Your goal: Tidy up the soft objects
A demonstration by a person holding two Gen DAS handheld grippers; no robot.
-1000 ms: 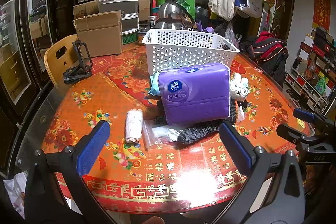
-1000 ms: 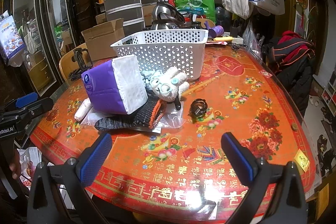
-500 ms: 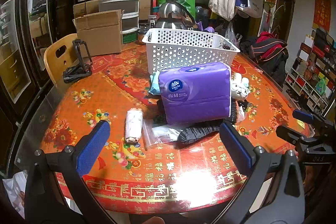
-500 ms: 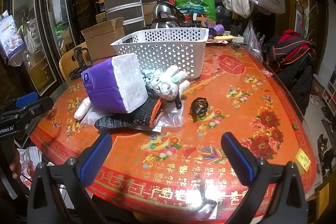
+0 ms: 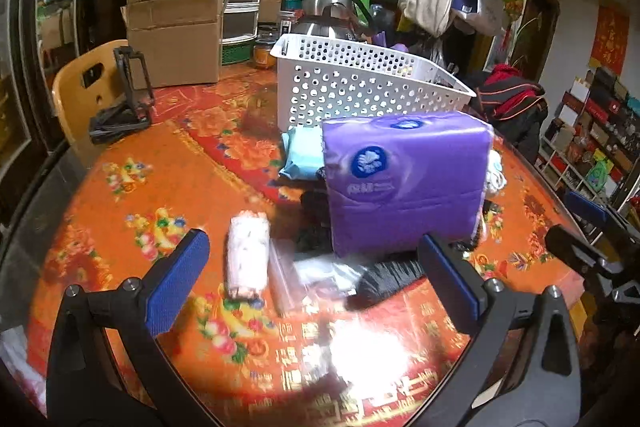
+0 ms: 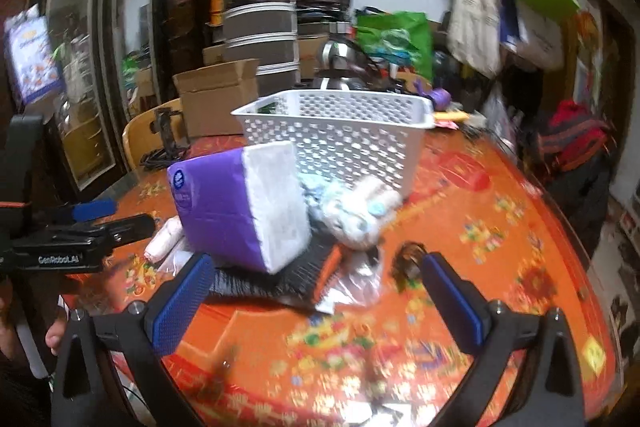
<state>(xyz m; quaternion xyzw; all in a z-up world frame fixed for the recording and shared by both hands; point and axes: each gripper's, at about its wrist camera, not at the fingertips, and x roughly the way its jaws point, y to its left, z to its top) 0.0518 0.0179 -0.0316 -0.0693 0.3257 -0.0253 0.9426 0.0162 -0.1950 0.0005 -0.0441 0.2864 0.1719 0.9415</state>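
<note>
Left wrist view, nearest first: I am holding my left gripper [image 5: 312,279] with jaws apart, gripping nothing, over the table [image 5: 132,195]. Just beyond are lying a white roll [image 5: 247,259], a clear bag [image 5: 308,279] and a dark glove [image 5: 384,277]. The purple tissue pack [image 5: 404,183] is sitting on the glove, in front of the basket [image 5: 368,87]. Right wrist view: my right gripper [image 6: 316,301] is hovering wide apart, empty, facing the pack, a plush toy [image 6: 356,211] and a black ring [image 6: 406,261].
</note>
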